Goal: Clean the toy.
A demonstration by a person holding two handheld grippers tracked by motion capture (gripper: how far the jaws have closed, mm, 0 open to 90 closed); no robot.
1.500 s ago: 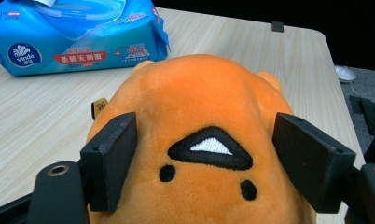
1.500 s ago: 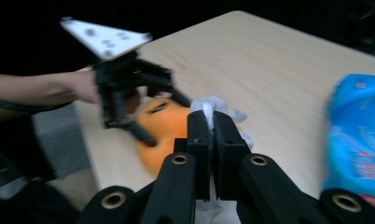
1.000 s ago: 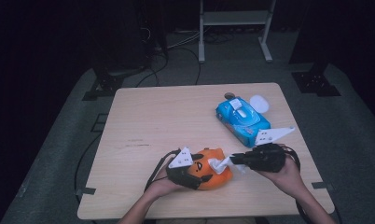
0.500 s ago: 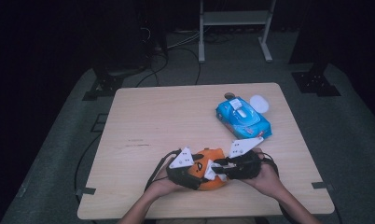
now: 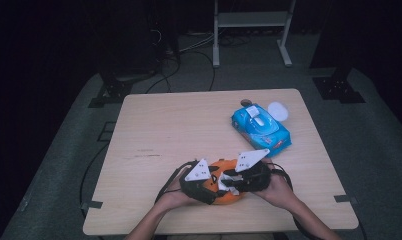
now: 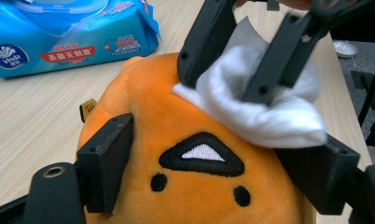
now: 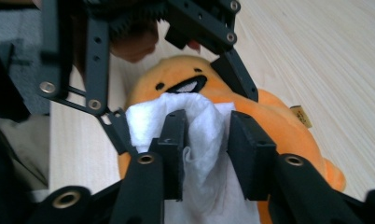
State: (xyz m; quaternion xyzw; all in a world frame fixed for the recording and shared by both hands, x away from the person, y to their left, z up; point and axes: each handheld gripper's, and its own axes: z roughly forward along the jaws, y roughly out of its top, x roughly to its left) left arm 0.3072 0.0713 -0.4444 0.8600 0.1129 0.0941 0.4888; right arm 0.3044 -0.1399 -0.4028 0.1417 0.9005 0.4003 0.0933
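We see the orange plush toy (image 5: 224,187) lying near the middle of the tabletop's (image 5: 189,125) near edge, its stitched face turned toward the person. The left gripper (image 6: 213,172) has it clamped: one of the fingers (image 6: 108,165) presses into each side of the soft body, so they stand fairly wide apart but closed on the toy. The right gripper (image 7: 206,140) comes in from the other side and holds a white wipe (image 7: 199,135) bunched between its fingers, which have just been opening partway and sit pressed against the folded cloth. The wipe rests on the top of the toy, just above its face. A blue pack of wet wipes (image 5: 261,127) lies well apart, toward the far right corner, with a small white lid (image 5: 278,111) just beside it.
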